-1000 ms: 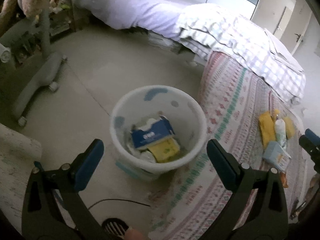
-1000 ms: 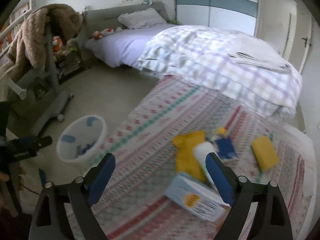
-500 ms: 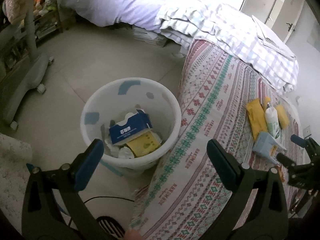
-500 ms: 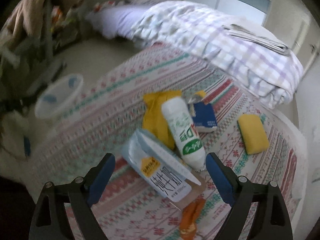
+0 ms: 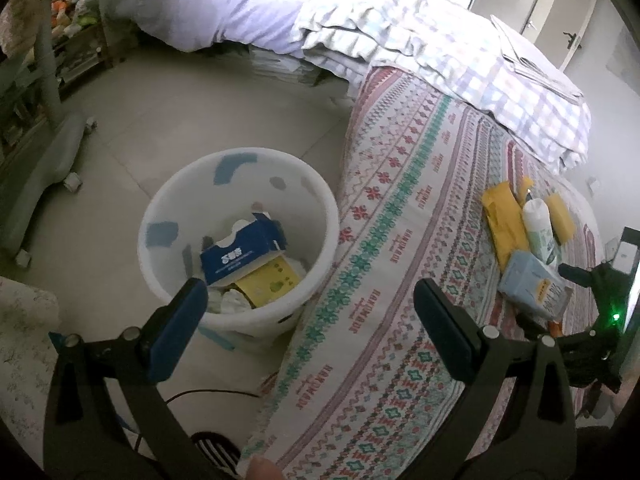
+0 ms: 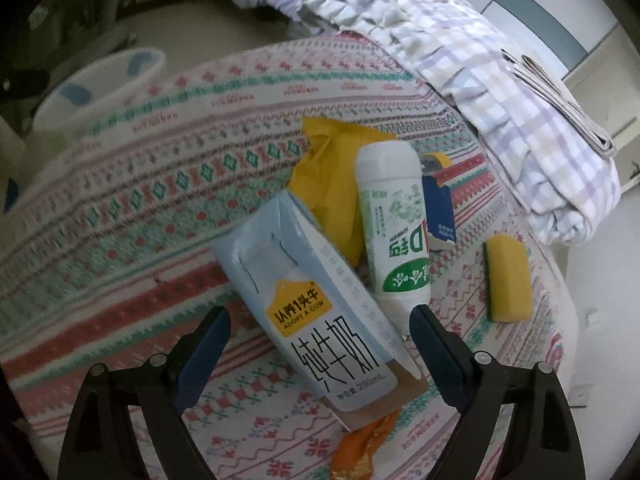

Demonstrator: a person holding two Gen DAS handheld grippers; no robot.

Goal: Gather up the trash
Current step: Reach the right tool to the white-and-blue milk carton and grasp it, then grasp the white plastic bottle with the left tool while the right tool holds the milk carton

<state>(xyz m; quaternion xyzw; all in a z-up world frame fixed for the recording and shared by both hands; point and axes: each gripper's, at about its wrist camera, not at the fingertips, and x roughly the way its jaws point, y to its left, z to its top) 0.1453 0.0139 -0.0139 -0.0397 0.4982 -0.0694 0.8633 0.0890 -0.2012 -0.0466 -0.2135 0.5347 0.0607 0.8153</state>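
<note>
A white trash bin (image 5: 240, 236) stands on the floor beside the patterned bedspread (image 5: 400, 280); a blue box (image 5: 240, 254) and a yellow packet lie inside. My left gripper (image 5: 308, 328) is open and empty, above the bin's near rim and the bed edge. My right gripper (image 6: 320, 348) is open, its jaws either side of a pale blue milk carton (image 6: 304, 300) lying on the bedspread. Beside the carton lie a white-green bottle (image 6: 394, 224), a yellow wrapper (image 6: 332, 184), a small blue carton (image 6: 438, 212), a yellow sponge (image 6: 508, 280) and an orange wrapper (image 6: 360, 448). The pile also shows in the left wrist view (image 5: 528, 240).
A checked quilt (image 5: 460, 52) with folded papers (image 6: 560, 100) lies at the far end of the bed. A grey wheeled chair base (image 5: 44, 160) stands left of the bin. A black cable (image 5: 208, 394) runs on the floor near the bin.
My right gripper has dropped down and forward to the trash pile, so the milk carton now lies between its jaws. My left gripper has shifted right, from the bin toward the bed.
</note>
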